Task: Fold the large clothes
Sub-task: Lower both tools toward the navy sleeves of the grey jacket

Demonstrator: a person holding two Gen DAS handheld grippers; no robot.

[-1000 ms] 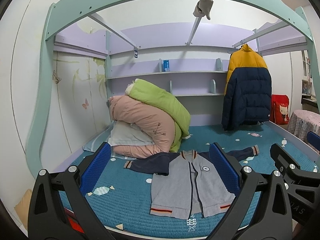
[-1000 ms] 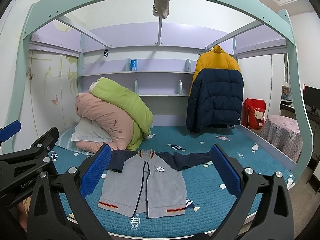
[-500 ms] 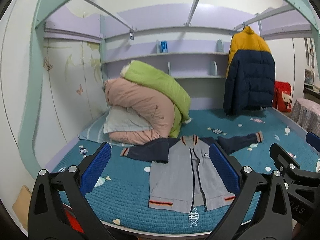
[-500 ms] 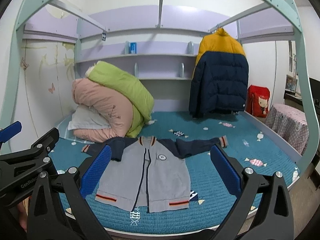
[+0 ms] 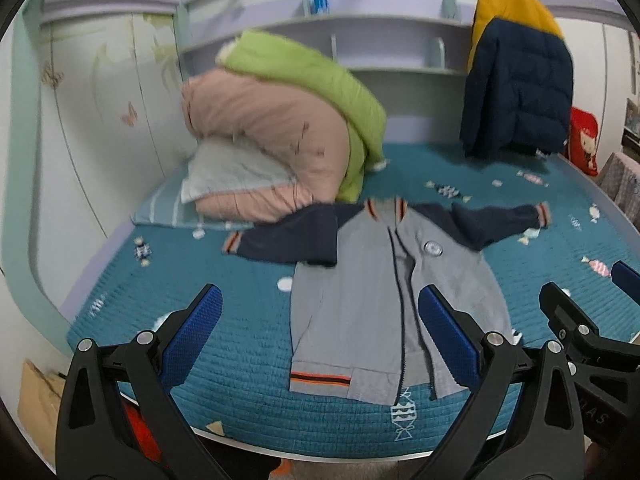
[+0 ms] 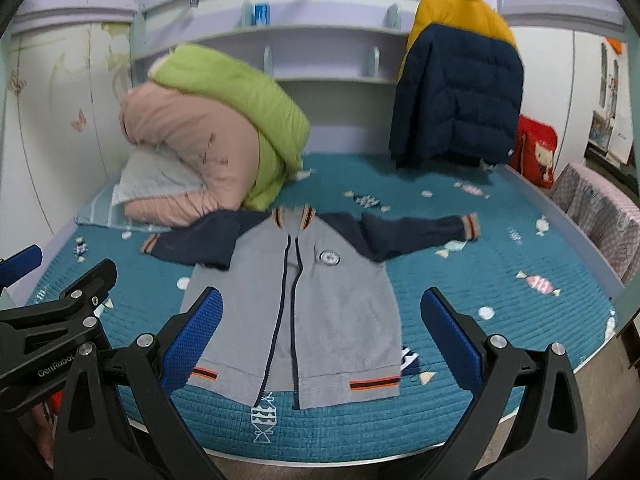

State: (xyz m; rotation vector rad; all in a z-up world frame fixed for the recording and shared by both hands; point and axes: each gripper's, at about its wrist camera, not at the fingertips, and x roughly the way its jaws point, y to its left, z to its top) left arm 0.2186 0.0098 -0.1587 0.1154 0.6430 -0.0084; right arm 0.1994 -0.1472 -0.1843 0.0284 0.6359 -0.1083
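Observation:
A grey zip jacket with navy sleeves and orange-striped cuffs lies flat, front up, on the teal bed. It also shows in the right wrist view. Its sleeves spread out left and right. My left gripper is open and empty, above the bed's near edge, short of the jacket's hem. My right gripper is open and empty, over the jacket's lower half. Each gripper shows at the edge of the other's view.
A pile of pink and green quilts on a pillow sits at the back left, touching the left sleeve. A navy and yellow puffer coat hangs at the back right. A covered side table stands right of the bed.
Both grippers have moved forward and tilted down toward the bed; the jacket now looks larger and closer. Both stay open. The jacket has not moved.

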